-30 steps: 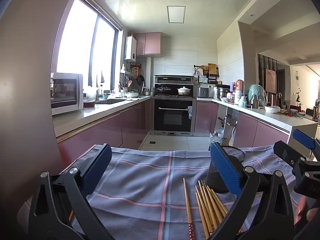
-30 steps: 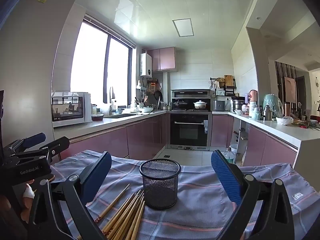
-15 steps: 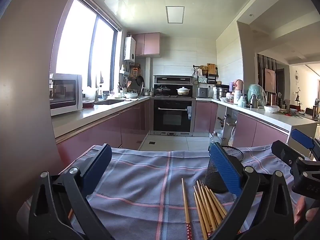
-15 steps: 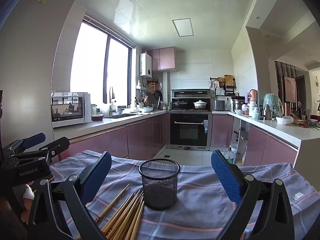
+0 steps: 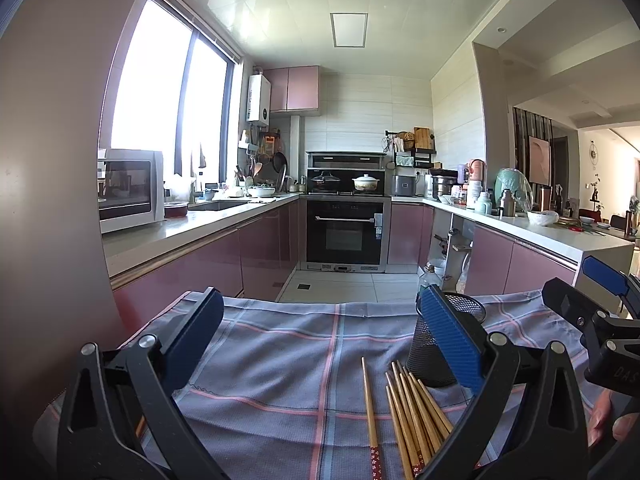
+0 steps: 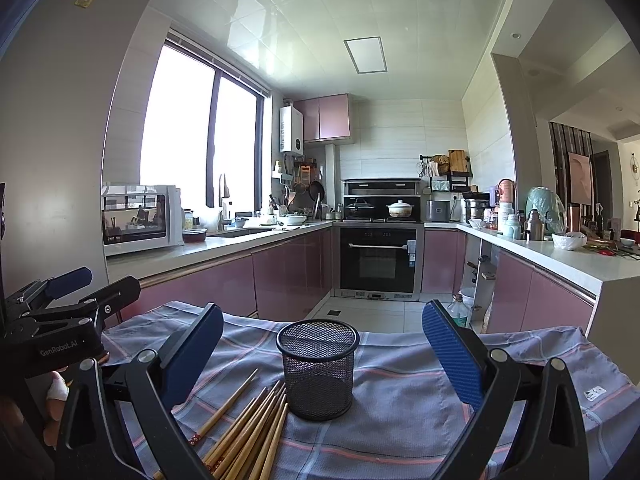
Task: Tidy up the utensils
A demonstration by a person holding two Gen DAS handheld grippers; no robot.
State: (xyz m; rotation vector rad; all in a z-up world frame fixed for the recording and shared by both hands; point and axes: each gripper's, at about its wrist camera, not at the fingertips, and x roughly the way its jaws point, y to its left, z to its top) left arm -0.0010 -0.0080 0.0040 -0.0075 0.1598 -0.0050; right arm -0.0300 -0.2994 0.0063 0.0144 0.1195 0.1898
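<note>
Little has changed over the last second: the left view has crept slightly closer to the table, the right view has barely shifted. I read that as a settling approach, nothing picked up yet.

Left side first. Left gripper [image 5: 320, 344] hangs released, jaws spread wide, nothing between them. It hovers over the checked cloth [image 5: 260, 360]. The chopsticks [image 5: 412, 416] lie flat at about 5 o'clock from its centre, near the right finger; one stick sits a little apart to the left of the bundle.

Middle. The mesh cup [image 6: 317, 368] stands upright on the cloth, empty as far as I can see. The chopsticks [image 6: 248, 428] fan out at its 7 o'clock, tips touching or nearly touching its base.

Right side. Right gripper [image 6: 322, 352] is also released, jaws wide, framing the cup, which sits dead centre at 12 o'clock, not gripped.

My judgement: sorting has not begun; all sticks remain on the cloth.
</note>
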